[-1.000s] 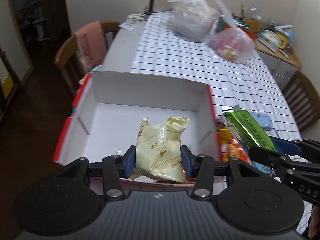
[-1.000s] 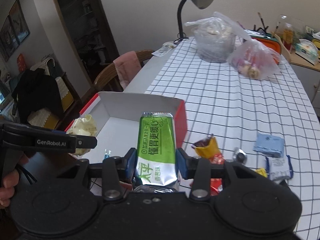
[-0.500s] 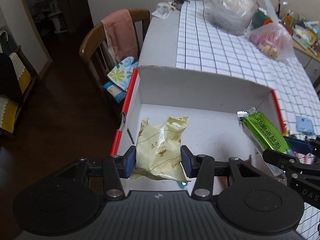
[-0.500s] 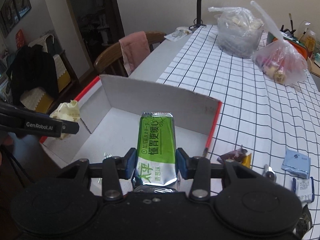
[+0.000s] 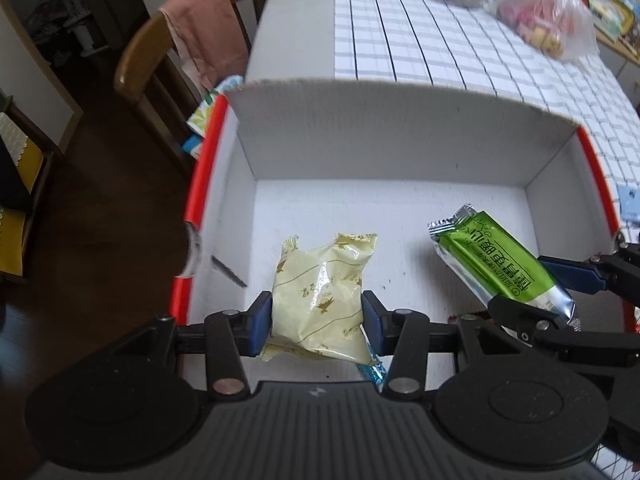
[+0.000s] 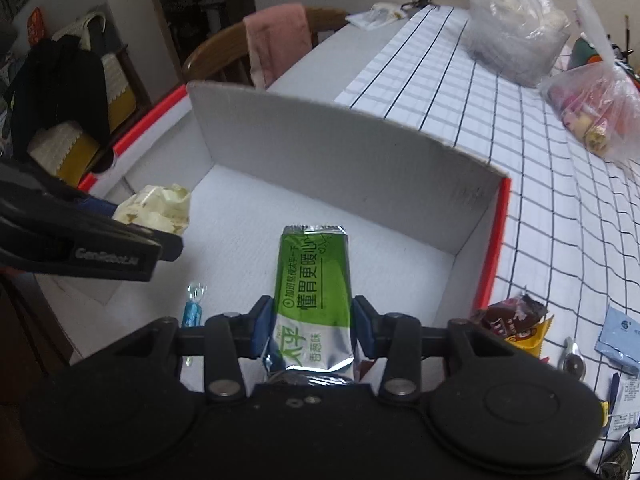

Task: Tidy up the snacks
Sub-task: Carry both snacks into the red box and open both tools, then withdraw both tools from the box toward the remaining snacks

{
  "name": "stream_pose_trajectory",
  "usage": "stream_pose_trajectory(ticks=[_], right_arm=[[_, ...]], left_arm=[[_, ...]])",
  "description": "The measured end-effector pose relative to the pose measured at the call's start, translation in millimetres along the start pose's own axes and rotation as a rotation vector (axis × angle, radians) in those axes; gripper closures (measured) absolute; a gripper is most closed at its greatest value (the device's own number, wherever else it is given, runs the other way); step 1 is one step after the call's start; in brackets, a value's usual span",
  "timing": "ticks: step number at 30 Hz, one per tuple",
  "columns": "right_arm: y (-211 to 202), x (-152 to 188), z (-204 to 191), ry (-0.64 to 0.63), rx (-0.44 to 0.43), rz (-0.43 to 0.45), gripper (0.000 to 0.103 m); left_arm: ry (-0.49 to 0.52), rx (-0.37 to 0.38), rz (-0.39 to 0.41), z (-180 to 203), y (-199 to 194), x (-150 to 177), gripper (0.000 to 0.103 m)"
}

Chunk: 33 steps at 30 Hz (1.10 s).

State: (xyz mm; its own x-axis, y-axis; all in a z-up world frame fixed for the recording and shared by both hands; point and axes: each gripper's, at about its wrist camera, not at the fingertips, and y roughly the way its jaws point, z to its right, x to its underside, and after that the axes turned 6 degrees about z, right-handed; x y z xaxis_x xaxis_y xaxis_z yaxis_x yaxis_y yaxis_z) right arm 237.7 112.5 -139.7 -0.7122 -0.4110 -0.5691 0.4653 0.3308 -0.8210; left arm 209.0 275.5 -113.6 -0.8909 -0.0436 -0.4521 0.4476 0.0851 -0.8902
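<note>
2 grippers over box [image 5: 360, 148]: left gripper [image 5: 317, 318] clamps cream packet [image 5: 320, 300], right gripper [image 6: 313, 326] green bar [image 6: 314, 280].

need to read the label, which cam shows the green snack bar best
The right wrist view: the green snack bar faces the lens, its print upright, clamped in the right gripper. The left wrist view shows it tilted at the frame's edge.
</note>
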Motion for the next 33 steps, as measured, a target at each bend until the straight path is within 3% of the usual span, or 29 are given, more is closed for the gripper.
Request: stream_pose_trajectory(ticks=[14, 25, 33], right_arm=[[8.3, 5.3, -7.6, -0.032, 0.011, -0.031, 0.061], [-5.2, 8.9, -10.2, -0.021, -0.006, -0.006, 0.058], [-25.7, 12.9, -9.6, -0.004, -0.029, 0.037, 0.042]], left_arm=[[0.052, -0.037, -0.055, 12.6, 17.8, 7.4, 0.056], [0.024, -0.012, -0.034, 10.8, 13.6, 8.9, 0.052], [-0.005, 0.031, 0.012, 9.2, -6.2, 17.3, 0.044]])
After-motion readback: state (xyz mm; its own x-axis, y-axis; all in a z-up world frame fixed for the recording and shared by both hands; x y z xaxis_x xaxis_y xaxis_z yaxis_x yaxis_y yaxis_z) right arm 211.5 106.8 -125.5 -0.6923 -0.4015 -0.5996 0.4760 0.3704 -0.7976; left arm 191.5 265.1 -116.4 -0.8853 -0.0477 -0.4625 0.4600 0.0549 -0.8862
